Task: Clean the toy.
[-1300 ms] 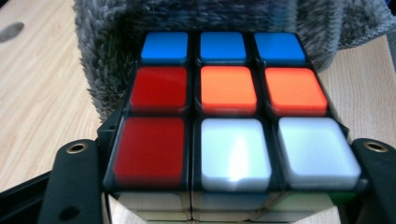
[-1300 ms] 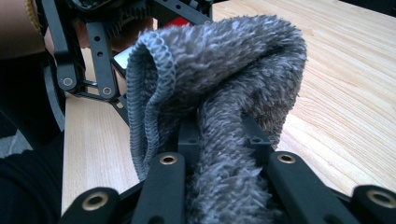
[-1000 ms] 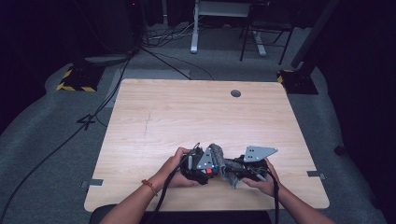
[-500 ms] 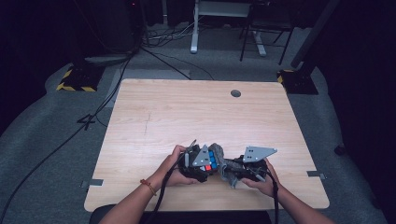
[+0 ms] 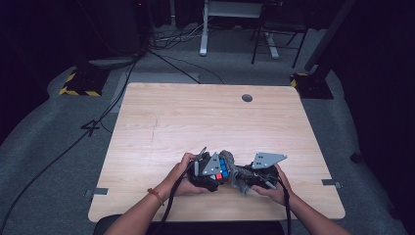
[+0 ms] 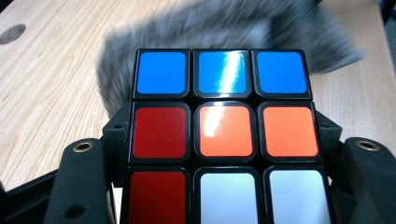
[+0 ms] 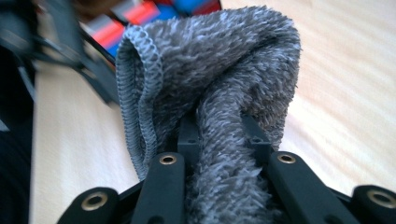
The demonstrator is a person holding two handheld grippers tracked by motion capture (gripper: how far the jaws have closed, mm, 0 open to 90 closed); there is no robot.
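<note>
A puzzle cube [image 6: 223, 135] with blue, red, orange and white stickers sits between the jaws of my left gripper [image 6: 223, 144], which is shut on it. In the high view the cube [image 5: 222, 168] is near the table's front edge, just left of a grey fuzzy cloth [image 5: 237, 172]. My right gripper [image 7: 224, 140] is shut on that cloth [image 7: 219, 93], whose folded bulk bulges ahead of the jaws and touches the cube [image 7: 140, 14]. Both hands hold the grippers close together, left gripper [image 5: 208, 172] facing right gripper [image 5: 250, 176].
The wooden table [image 5: 195, 122] has a round cable hole [image 5: 247, 98] at the back. Cables trail from the grippers over the front edge. Behind the table are a dark floor, a desk frame [image 5: 203, 29] and yellow-black striped bases [image 5: 78, 85].
The cube in the left gripper has turned slightly, with its blue stickers more visible from above. Both hands remain in the same place.
</note>
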